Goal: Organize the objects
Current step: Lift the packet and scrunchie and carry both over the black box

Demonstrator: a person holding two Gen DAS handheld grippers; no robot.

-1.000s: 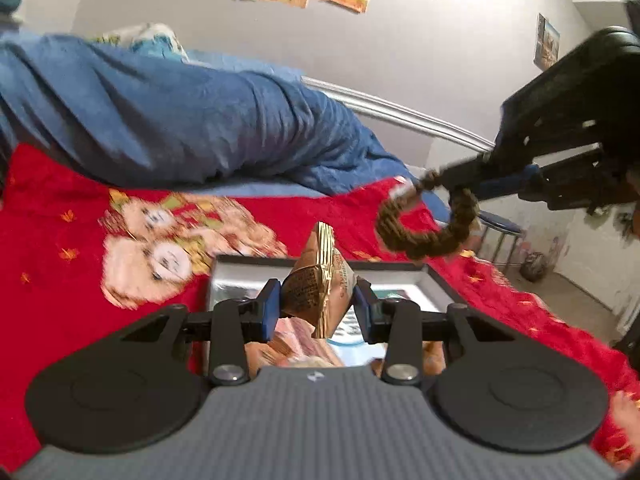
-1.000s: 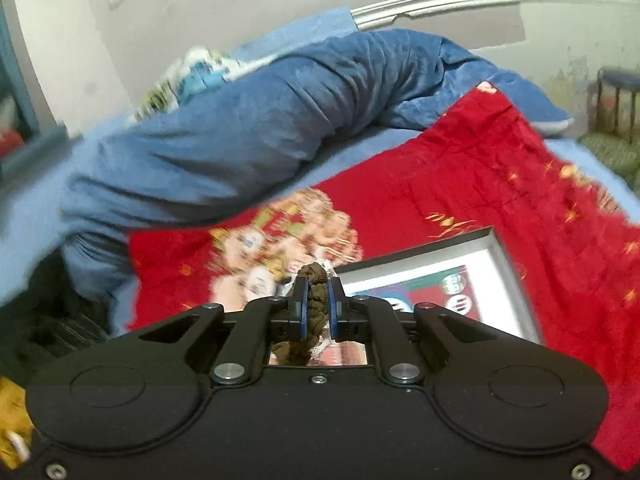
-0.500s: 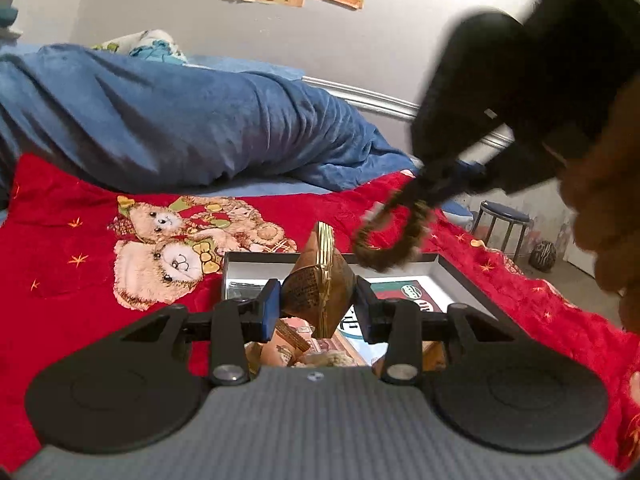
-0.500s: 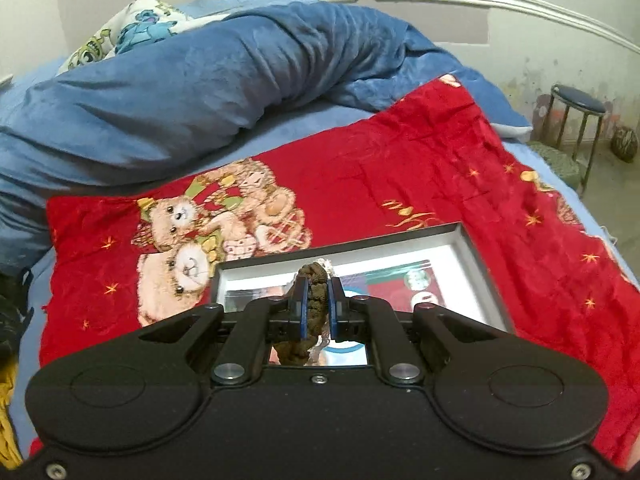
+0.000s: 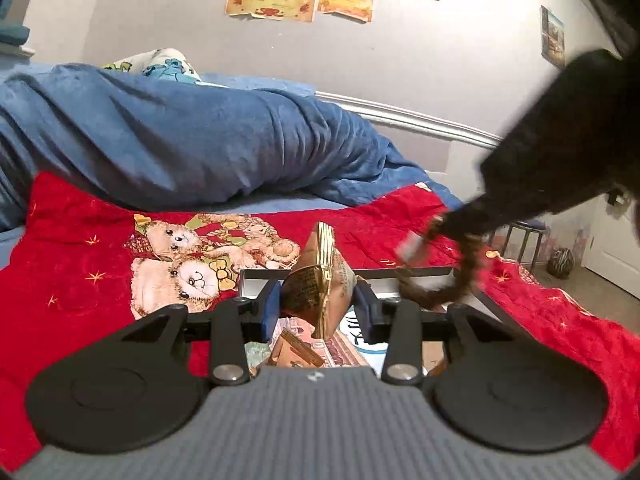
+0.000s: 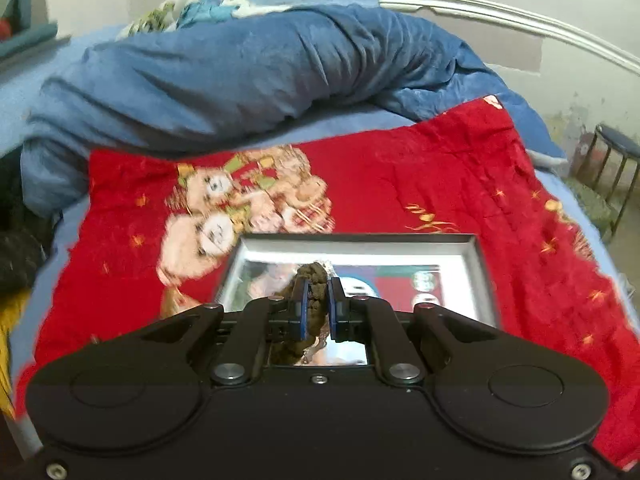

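My left gripper (image 5: 318, 306) is shut on a brown and gold foil packet (image 5: 320, 280), held upright above the near end of a black-rimmed tray (image 5: 256, 280). More packets (image 5: 294, 350) lie in the tray below it. My right gripper (image 6: 316, 304) is shut on a brown braided loop (image 6: 314, 276) and holds it over the same tray (image 6: 478, 256). In the left wrist view the loop (image 5: 452, 288) hangs down to the tray's far right corner, under the blurred right gripper body.
The tray lies on a red teddy-bear blanket (image 5: 100, 280) on a bed. A rumpled blue duvet (image 5: 180, 140) lies behind it. A white bed rail (image 5: 400, 116) and wall stand beyond. A stool (image 6: 616, 152) stands on the floor at right.
My right gripper has come down and forward with the braided loop, which now hangs low at the tray's far right corner. My left gripper still holds the packet over the tray.
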